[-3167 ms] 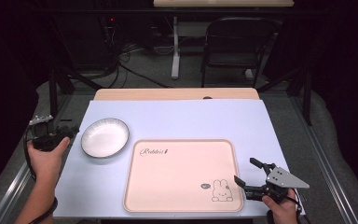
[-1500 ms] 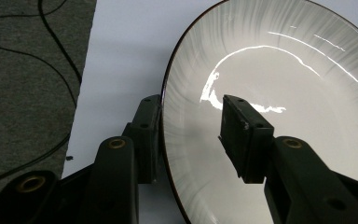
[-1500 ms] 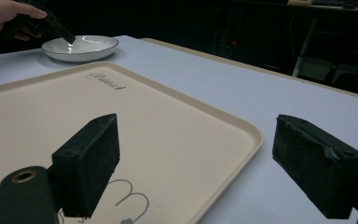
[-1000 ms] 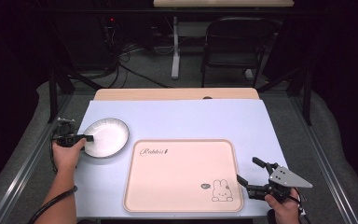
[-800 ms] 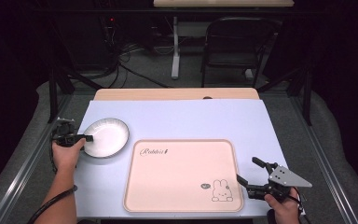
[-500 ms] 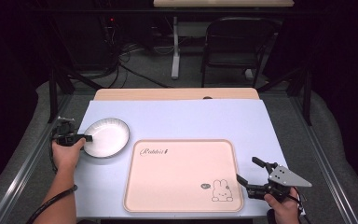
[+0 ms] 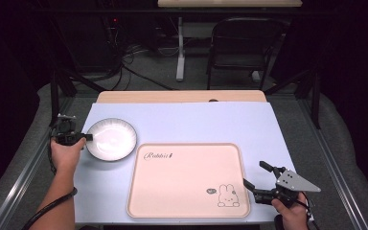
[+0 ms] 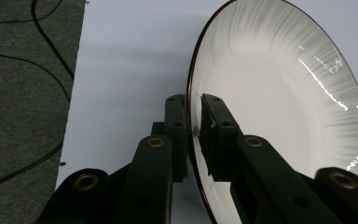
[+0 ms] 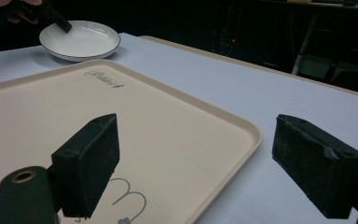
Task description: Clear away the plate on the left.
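A white plate (image 7: 111, 139) with a dark rim sits at the table's left. My left gripper (image 7: 87, 137) is shut on its left edge. In the left gripper view its jaws (image 8: 194, 112) have just been closing and now pinch the rim of the plate (image 8: 279, 107), one pad inside and one outside. A beige tray (image 7: 187, 177) with a rabbit drawing lies in the middle front. My right gripper (image 7: 255, 175) stands open beside the tray's front right corner. In the right gripper view nothing is between its pads (image 9: 196, 135), with the tray (image 9: 74, 107) below and the plate (image 9: 80, 41) far off.
The light blue table top (image 7: 196, 122) ends close to the left of the plate, with grey floor and cables (image 8: 23, 93) beyond it. A black chair (image 7: 242, 45) stands behind the table.
The left gripper's jaws have closed onto the plate's rim, and the plate has risen slightly on that side. The right gripper has stayed where it was.
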{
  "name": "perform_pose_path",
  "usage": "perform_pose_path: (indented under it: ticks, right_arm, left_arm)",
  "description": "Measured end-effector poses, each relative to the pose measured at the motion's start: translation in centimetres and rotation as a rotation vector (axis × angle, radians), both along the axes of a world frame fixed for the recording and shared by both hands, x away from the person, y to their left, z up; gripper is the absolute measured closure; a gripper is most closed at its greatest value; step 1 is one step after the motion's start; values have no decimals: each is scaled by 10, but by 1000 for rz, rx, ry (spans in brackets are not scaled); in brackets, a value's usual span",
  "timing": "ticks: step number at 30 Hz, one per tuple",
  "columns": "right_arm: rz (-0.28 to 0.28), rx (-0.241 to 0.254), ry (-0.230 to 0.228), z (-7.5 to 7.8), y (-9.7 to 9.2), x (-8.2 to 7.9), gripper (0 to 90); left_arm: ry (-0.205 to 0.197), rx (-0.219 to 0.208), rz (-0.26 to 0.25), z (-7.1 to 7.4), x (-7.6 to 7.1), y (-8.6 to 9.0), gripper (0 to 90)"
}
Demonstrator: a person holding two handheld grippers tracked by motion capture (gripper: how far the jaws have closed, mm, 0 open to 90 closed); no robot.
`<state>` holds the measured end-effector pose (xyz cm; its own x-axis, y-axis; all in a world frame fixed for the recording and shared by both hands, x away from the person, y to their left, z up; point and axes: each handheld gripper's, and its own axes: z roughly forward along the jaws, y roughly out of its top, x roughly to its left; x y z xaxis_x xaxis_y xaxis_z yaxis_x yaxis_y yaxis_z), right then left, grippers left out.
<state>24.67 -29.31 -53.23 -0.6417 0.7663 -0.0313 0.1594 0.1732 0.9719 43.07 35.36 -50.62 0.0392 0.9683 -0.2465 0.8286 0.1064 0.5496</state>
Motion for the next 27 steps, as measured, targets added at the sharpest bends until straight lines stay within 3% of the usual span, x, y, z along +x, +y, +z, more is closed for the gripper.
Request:
perform_pose_path:
  ticks: [7, 18, 24, 27]
  right_arm:
    - [-2, -1, -1, 0, 0, 0, 144]
    - [-7, -5, -3, 0, -3, -1, 144]
    - [-8, -6, -4, 0, -3, -2, 143]
    - [-8, -6, -2, 0, -3, -2, 144]
  left_arm:
    - [-11, 4, -21, 16, 0, -6, 847]
    - [-16, 137, -52, 40, 6, -27, 861]
    - [-27, 182, -38, 51, 5, -25, 858]
    - [-39, 179, -27, 57, 3, -21, 858]
